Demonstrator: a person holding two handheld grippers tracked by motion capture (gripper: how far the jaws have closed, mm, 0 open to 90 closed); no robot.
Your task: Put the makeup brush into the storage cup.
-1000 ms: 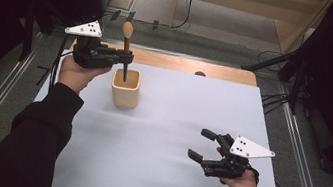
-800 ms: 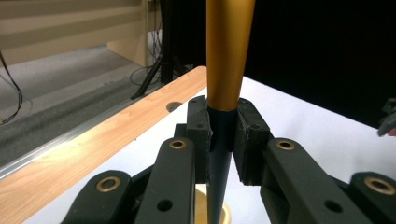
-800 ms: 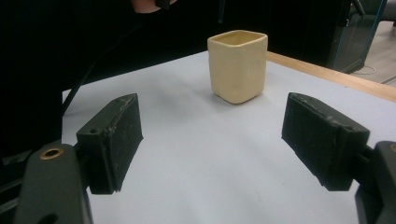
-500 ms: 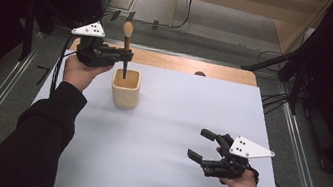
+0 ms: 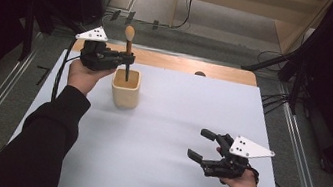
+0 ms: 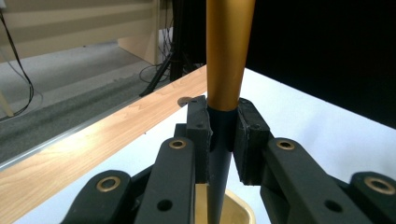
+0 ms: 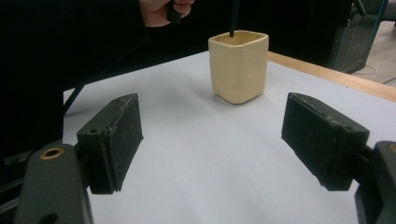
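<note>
A cream square cup (image 5: pixel 125 88) stands on the white table (image 5: pixel 174 125), left of centre; the right gripper view has the cup (image 7: pixel 239 65) straight ahead. A wooden spoon (image 5: pixel 128 49) with a dark lower shaft stands upright, its lower end inside the cup. My left gripper (image 5: pixel 128 58) is shut on the spoon's shaft just above the cup; in the left gripper view the pads (image 6: pixel 198 135) clamp the spoon (image 6: pixel 226 70) where wood meets dark shaft. My right gripper (image 5: pixel 201 144) rests open near the table's front right, nothing between its jaws (image 7: pixel 212 144).
A wooden strip (image 5: pixel 194 66) runs along the table's far edge. Metal rails (image 5: pixel 300 160) flank both sides. Cables and a wooden cabinet (image 5: pixel 250 0) lie on the floor beyond. White surface stretches between the cup and the right gripper.
My left gripper has sunk a little with the spoon, bringing it lower into the cup. The right gripper has not moved.
</note>
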